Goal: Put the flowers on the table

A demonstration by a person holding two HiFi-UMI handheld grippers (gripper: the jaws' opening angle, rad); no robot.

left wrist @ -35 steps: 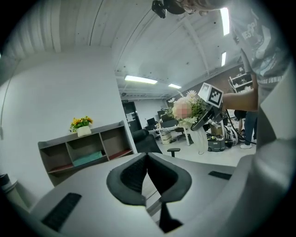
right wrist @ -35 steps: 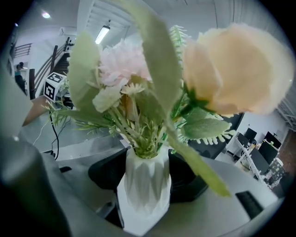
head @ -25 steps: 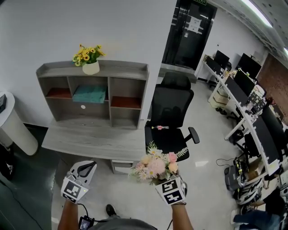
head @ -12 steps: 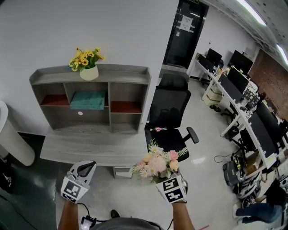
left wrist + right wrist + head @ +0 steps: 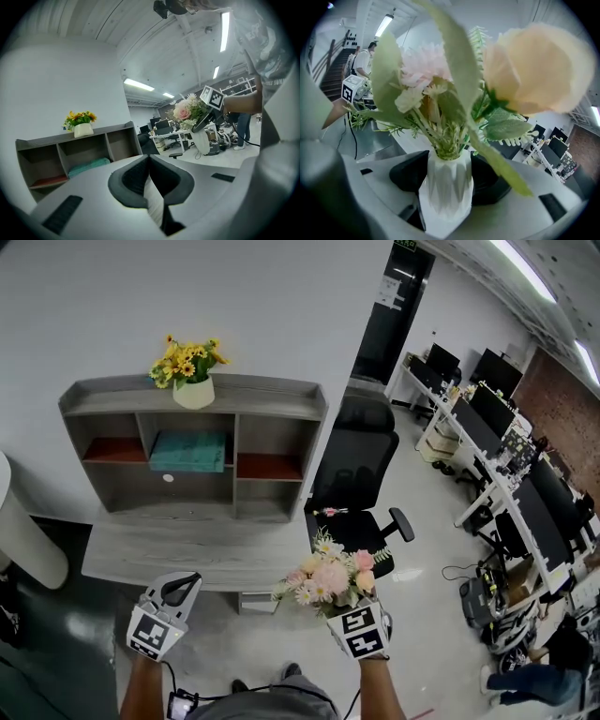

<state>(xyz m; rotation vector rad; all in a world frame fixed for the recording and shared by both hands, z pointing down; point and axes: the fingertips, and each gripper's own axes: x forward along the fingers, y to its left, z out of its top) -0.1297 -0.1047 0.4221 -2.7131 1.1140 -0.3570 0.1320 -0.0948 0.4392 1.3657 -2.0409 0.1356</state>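
Right gripper, in the head view, holds the flowers in the air near the person's body, in front of the table and not yet over it. The left gripper hangs beside it, well apart. Behind the table stands a shelf unit with a yellow flower pot on top, and an office chair is just to the right.

In the left gripper view, the left gripper has its jaws together, with nothing between them.

In the right gripper view, the right gripper has its jaws wide apart and pressed on both sides of the white vase, which stands upright between them.

I think the carrying step is in hand. To do it well, keep the vase upright, bring it over a bare part of the table, lower it until the base sits flat, and only then let the jaws go apart.
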